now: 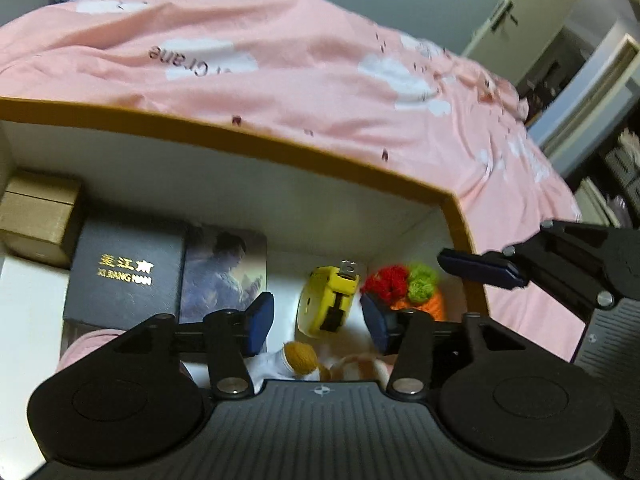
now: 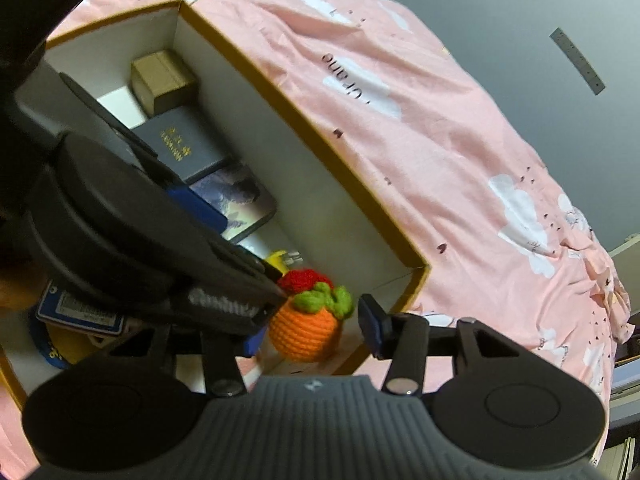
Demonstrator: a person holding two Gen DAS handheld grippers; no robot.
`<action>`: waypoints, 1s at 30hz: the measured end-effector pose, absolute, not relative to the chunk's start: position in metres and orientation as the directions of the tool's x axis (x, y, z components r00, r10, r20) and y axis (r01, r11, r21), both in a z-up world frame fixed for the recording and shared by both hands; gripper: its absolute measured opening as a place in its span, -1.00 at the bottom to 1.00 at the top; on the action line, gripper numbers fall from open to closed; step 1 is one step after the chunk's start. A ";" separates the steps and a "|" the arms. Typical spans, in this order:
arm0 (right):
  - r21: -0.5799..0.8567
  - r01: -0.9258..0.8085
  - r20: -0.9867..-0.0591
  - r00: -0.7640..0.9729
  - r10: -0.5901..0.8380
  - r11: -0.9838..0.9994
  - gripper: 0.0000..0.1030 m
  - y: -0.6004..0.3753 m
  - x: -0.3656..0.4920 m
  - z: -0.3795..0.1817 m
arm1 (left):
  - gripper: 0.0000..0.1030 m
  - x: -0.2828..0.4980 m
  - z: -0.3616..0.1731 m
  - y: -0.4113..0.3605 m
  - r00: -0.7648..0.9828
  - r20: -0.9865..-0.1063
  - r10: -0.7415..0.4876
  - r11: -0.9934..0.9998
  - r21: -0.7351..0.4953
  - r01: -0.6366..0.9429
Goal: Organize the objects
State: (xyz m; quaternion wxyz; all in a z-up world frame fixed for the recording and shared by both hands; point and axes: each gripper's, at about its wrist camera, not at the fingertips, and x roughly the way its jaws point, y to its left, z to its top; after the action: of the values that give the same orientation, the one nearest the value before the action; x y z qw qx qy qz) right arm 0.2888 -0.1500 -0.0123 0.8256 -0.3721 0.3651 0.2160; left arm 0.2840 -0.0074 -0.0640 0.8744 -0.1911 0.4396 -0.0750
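- Pink bedding [image 1: 304, 68] is spreading under an orange-rimmed box [image 1: 280, 152]; both tools are leaning over it
- left gripper [image 1: 316, 322] is hovering inside, fingers wide apart, holding nothing, above the yellow tape measure [image 1: 326, 300]
- right gripper [image 2: 312, 330] is gaping, unclamped, around the crocheted orange toy [image 2: 306, 330] in the box corner
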 end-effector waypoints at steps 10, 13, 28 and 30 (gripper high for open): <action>-0.509 -0.544 -0.693 0.718 0.057 0.667 0.20 -0.154 0.256 0.023 | 0.55 0.246 -0.008 -0.005 0.748 -0.643 -0.165 0.951 -0.304 -0.052; -0.495 -0.507 -0.675 0.736 0.055 0.706 0.23 -0.158 0.243 0.040 | 0.59 0.225 0.016 -0.004 0.807 -0.582 -0.100 0.967 -0.246 -0.058; -0.125 -0.351 -0.469 0.845 0.257 0.928 0.51 -0.167 0.148 0.106 | 0.81 0.111 0.083 -0.006 0.930 -0.322 0.176 0.984 0.031 -0.176; -0.086 -0.343 -0.448 0.852 0.271 0.935 0.53 -0.167 0.132 0.108 | 0.81 0.099 0.081 -0.002 0.929 -0.328 0.172 0.985 0.045 -0.166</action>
State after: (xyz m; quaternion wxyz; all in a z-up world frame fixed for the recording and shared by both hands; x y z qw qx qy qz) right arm 0.1316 -0.1673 0.1084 0.9587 -0.0817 0.2202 0.1603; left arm 0.0986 -0.0025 0.0813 0.9820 0.0080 0.1677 0.0861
